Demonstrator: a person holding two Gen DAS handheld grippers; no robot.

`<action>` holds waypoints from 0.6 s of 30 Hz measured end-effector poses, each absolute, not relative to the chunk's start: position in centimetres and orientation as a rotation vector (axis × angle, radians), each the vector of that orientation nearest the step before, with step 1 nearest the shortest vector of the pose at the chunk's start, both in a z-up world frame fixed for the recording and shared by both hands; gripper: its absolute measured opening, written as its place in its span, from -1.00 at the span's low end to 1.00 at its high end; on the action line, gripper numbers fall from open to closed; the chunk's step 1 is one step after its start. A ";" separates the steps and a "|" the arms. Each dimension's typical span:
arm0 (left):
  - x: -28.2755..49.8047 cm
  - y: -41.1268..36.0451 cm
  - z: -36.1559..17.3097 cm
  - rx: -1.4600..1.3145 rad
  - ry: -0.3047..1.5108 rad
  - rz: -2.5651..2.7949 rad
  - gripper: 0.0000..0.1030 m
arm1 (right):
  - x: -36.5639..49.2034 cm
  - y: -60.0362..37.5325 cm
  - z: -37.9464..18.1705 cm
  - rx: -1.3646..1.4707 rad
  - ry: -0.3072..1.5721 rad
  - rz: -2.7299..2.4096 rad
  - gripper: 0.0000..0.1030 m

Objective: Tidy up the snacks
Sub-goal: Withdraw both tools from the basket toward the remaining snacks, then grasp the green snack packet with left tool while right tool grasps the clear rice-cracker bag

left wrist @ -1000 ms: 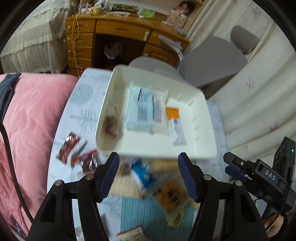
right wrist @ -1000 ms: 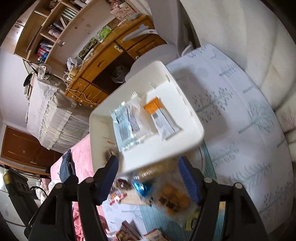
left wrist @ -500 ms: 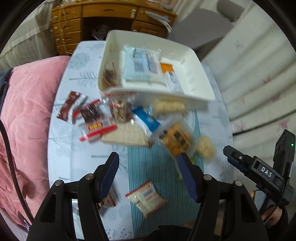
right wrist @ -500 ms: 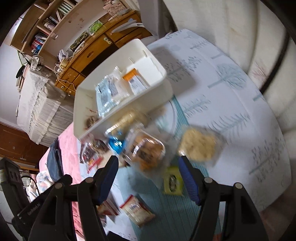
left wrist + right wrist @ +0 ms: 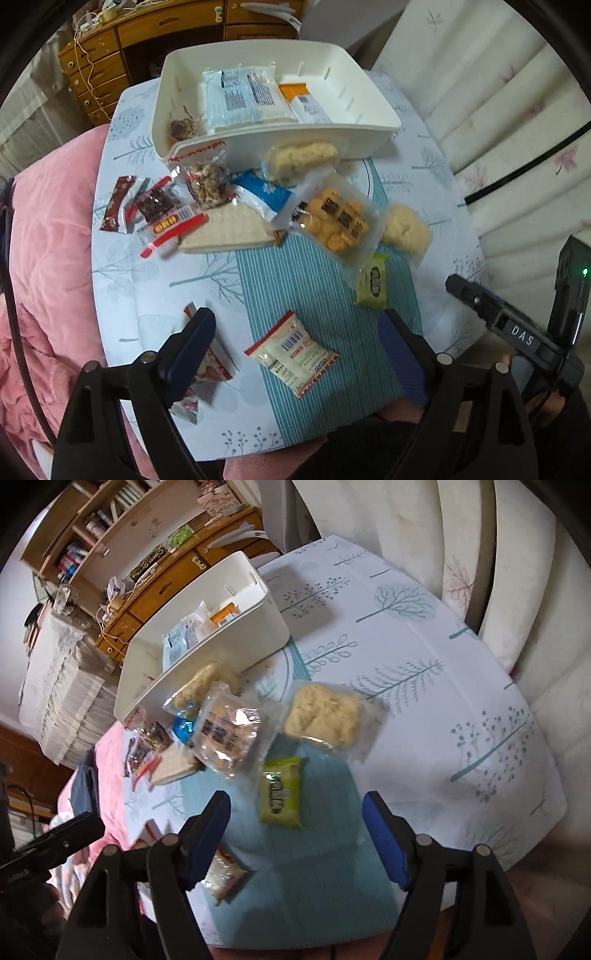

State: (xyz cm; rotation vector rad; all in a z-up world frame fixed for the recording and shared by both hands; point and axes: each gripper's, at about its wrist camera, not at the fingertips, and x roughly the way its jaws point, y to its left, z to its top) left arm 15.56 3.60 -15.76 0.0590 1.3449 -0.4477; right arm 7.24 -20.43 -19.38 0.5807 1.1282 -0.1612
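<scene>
A white bin (image 5: pixel 369 123) stands at the table's far end and holds several packets, among them blue-white ones (image 5: pixel 236 98). Its near wall touches a pile of loose snacks: an orange biscuit bag (image 5: pixel 336 218), a pale cracker bag (image 5: pixel 321 714) and a nut bag (image 5: pixel 207 181). My left gripper (image 5: pixel 294 323) hovers over a white barcode packet (image 5: pixel 291 354), its jaws opening with nothing pressed between them. My right gripper (image 5: pixel 295 801) hangs just above a green packet (image 5: pixel 279 794), also opening and gripping nothing. The green packet (image 5: pixel 373 282) lies apart from the pile.
Red wrappers (image 5: pixel 118 203) and a torn packet (image 5: pixel 214 363) lie on the left of the tree-print cloth (image 5: pixel 424 672). Pink bedding (image 5: pixel 48 240) borders the table's left side, cream padded panels (image 5: pixel 480 92) its right. A wooden desk (image 5: pixel 155 33) stands behind the bin.
The bin was close up in front of both grippers, above the snack pile; now it sits farther off. Both grippers have drawn back toward the near edge and their jaws have widened.
</scene>
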 end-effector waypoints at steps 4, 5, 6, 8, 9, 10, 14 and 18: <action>14.9 2.2 -16.5 0.080 1.358 -0.390 0.72 | 7.7 -21.2 -19.7 0.470 1.140 -0.126 0.49; 14.6 1.6 -16.8 0.084 1.365 -0.370 0.72 | 7.8 -21.3 -19.8 0.441 1.150 -0.113 0.49; 14.5 1.3 -17.0 0.081 1.369 -0.363 0.72 | 7.9 -21.5 -19.9 0.412 1.159 -0.086 0.49; 14.2 0.1 -17.5 0.067 1.380 -0.348 0.72 | 8.0 -21.8 -19.9 0.370 1.162 -0.043 0.49; 14.0 -0.4 -17.7 0.066 1.384 -0.341 0.72 | 8.2 -22.1 -19.9 0.336 1.161 -0.021 0.49; 13.9 -0.9 -17.9 0.066 1.387 -0.333 0.72 | 8.3 -22.2 -19.9 0.317 1.162 -0.010 0.49; 13.5 -3.1 -18.9 0.058 1.402 -0.301 0.72 | 8.8 -23.2 -20.1 0.215 1.154 0.073 0.49; 13.5 -5.1 -20.2 0.042 1.417 -0.263 0.72 | 9.4 -23.5 -20.5 0.068 1.137 0.149 0.49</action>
